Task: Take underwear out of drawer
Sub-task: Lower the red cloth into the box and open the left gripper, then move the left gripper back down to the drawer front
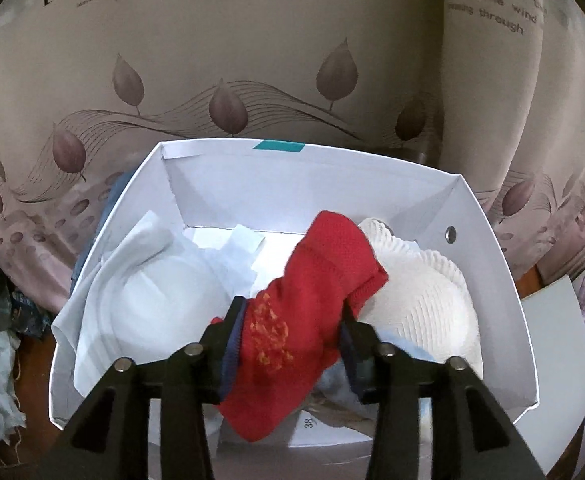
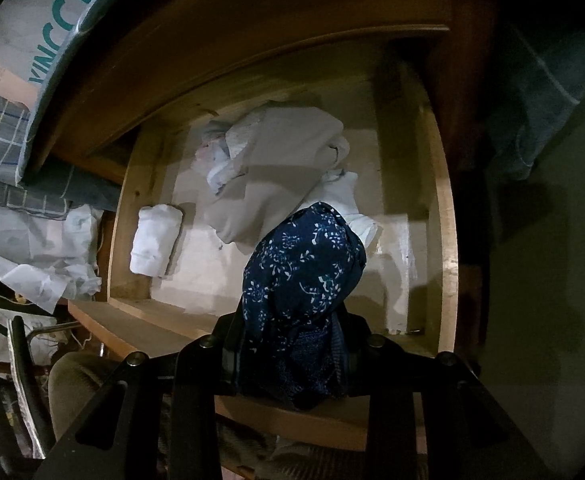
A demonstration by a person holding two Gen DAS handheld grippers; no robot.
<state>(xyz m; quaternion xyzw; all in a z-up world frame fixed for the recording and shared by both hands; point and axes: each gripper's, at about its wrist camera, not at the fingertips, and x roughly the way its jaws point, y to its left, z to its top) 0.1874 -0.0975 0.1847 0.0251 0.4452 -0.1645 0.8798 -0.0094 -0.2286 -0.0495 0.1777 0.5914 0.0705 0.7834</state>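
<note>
Two hand-held grippers appear, each seen from its own wrist camera and each with a garment between its fingers.

Left gripper (image 1: pixel 290 322): the jaws stand partly apart over a white cardboard box (image 1: pixel 488 248). A red knitted garment (image 1: pixel 312 304) with an orange pattern and a navy edge lies between the black fingers (image 1: pixel 228 320) and drapes forward into the box. Whether the pads press on the cloth or merely flank it cannot be told from this view. Inside the box, to the left of the red piece, rests a pale blue-white padded bra (image 1: pixel 160 292); to the right lies a cream ribbed bra cup (image 1: pixel 424 292). A teal tape strip (image 1: pixel 279 145) marks the far rim. Behind the box hangs a beige curtain (image 1: pixel 252 60) printed with leaves and lettering.

Right gripper (image 2: pixel 292 344): the jaws are narrowly set and clamped on navy floral-print underwear (image 2: pixel 304 264), which bulges up and forward from between the fingers. It is held above the front part of an open wooden drawer (image 2: pixel 446 240). In the drawer remain a beige folded garment (image 2: pixel 276 176) with pale cloth bunched at its edges, and a white rolled cloth (image 2: pixel 156 240) near the left wall. Left of the drawer lie checked fabric (image 2: pixel 0 136) and crumpled white paper (image 2: pixel 40 248).
</note>
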